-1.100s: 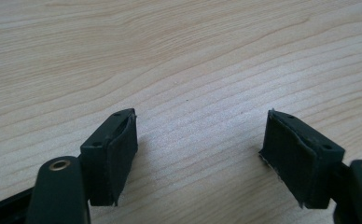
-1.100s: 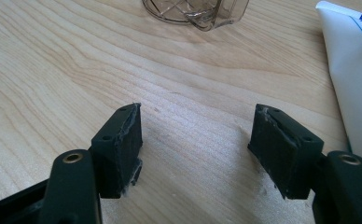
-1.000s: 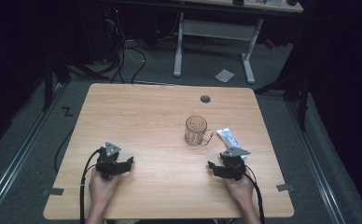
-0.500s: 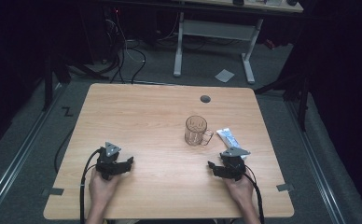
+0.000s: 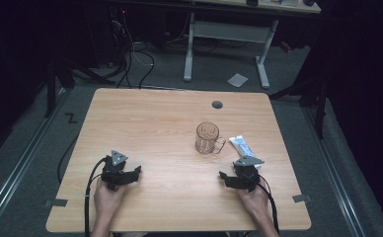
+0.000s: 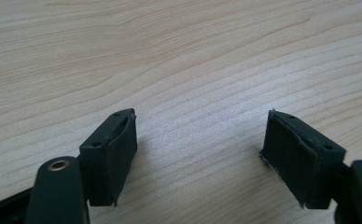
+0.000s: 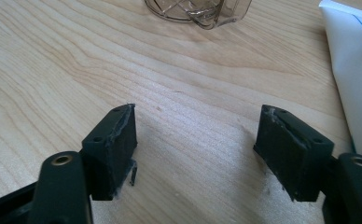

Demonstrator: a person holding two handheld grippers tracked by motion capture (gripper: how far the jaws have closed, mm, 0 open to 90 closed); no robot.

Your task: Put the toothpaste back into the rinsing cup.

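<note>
Right gripper [image 5: 226, 179], jaws spread wide and empty, low over the table [image 5: 155, 123] at its near right. Left gripper [image 5: 133, 175] likewise: wide, holding nothing, low at the near left, with bare wood between its pads [image 6: 118, 158] in the left gripper view.

No change from a second ago. Same spots for both grippers, same spread of the jaws, same places for mug [image 5: 207, 138] and tube [image 5: 242, 146]. Means, most likely, no start on the work yet: a pause before the first reach, nothing gripped, nothing shifted.

Tube flat on the table, just beyond the right gripper and a little to its right, close to the grey plate in the high view. In the right gripper view, at the right edge [image 7: 356, 79], outside the gap between the jaws, not touching either. Mug upright just left of the tube, handle turned toward the tube, farther ahead of the right gripper; base and handle at the top of the right gripper view [image 7: 202, 11]. Both well apart from the left gripper.

Calls, probably, for a short move forward and right to bring the tube between the open jaws.
</note>
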